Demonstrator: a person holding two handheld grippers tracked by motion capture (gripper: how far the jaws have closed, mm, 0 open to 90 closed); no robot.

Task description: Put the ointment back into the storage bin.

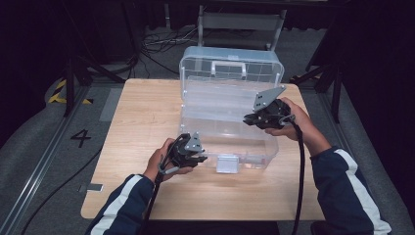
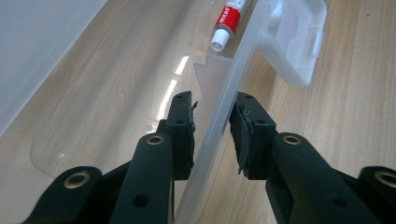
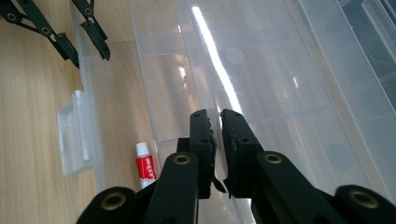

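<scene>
My left gripper (image 2: 212,135) half open, straddling front wall of clear plastic lidded box (image 1: 266,147) to steady it; my right gripper (image 3: 217,140) nearly closed, empty, over inner tray (image 3: 261,84).

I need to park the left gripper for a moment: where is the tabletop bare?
Bare wood lies left of the clear plastic box, out to the table edge, and along the near edge under the forearms. The right strip is narrow, crowded by the right gripper.

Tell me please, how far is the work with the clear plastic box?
Done: the clear storage box stands open, lid upright, with a red-and-white tube inside. In hand: the left gripper straddles the box's front wall, jaws apart; the right gripper, nearly shut, hangs over the inner tray. Left: probably handling the tray or tube.
</scene>
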